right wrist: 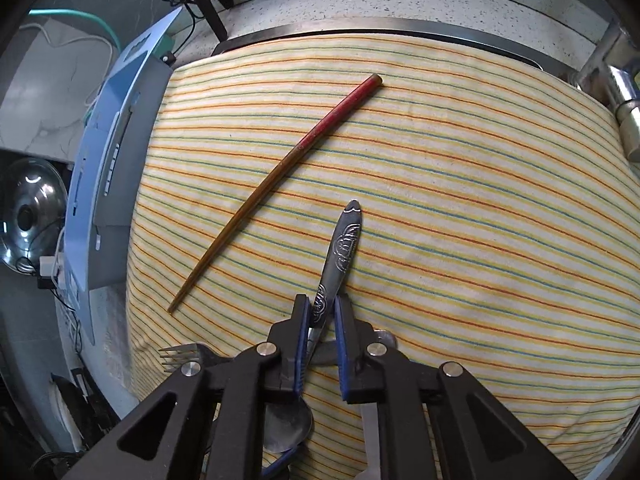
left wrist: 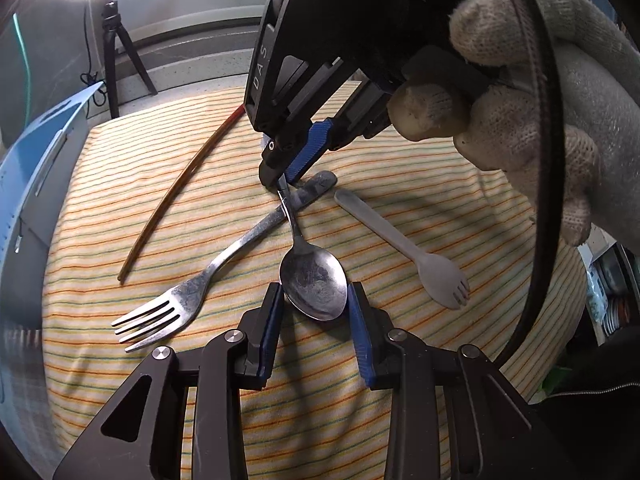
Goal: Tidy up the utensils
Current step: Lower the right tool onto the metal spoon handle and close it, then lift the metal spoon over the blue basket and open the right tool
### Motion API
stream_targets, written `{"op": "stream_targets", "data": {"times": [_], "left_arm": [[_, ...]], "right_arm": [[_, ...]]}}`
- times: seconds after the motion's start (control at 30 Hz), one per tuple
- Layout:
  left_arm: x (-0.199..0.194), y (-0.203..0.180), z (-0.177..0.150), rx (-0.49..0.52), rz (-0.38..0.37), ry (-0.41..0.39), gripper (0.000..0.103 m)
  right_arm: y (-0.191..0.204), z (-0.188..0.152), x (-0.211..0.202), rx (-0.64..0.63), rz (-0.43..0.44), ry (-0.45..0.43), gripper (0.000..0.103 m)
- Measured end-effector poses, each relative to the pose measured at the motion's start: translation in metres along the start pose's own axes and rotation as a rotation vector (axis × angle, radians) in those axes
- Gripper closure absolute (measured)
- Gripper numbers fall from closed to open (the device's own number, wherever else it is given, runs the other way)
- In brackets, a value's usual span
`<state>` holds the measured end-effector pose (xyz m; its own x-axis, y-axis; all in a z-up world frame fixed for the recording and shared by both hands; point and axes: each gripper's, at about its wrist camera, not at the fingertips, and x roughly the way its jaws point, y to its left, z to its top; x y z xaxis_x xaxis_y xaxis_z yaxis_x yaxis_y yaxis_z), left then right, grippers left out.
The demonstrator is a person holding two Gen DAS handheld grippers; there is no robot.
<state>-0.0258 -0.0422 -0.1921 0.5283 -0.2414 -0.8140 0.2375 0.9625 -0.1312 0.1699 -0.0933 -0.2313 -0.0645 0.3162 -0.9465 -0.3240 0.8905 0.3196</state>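
A metal spoon (left wrist: 314, 280) lies across a metal fork (left wrist: 188, 296) on the striped cloth (left wrist: 400, 380). My left gripper (left wrist: 316, 296) is open, its blue pads on either side of the spoon's bowl. My right gripper (left wrist: 286, 178) comes down from above and is closed around the spoon's handle where it crosses the fork. In the right wrist view the right gripper (right wrist: 322, 308) has its pads on either side of the embossed handle (right wrist: 342, 248). A pale spork (left wrist: 408, 246) lies to the right. A brown and red chopstick (right wrist: 280, 176) lies to the left.
A blue slotted rack (left wrist: 36, 168) stands at the left edge of the cloth, also in the right wrist view (right wrist: 108, 152). A ring light on a tripod (left wrist: 116, 52) stands behind. A gloved hand (left wrist: 532, 92) holds the right gripper. A metal lid (right wrist: 28, 216) lies far left.
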Motion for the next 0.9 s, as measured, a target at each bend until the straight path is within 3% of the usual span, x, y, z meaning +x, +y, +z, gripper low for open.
{"op": "stream_targets", "data": {"times": [0.43,0.9], "left_arm": [[-0.016,0.020,0.011,-0.026,0.005,-0.034,0.072],[-0.068,0.091,0.028,-0.041,0.068,-0.116,0.072]], "right_arm": [[0.011,0.007,-0.014,0.022,0.082,-0.037,0.093],[0.107,0.040,-0.041,-0.043,0.161,-0.120,0.095]]}}
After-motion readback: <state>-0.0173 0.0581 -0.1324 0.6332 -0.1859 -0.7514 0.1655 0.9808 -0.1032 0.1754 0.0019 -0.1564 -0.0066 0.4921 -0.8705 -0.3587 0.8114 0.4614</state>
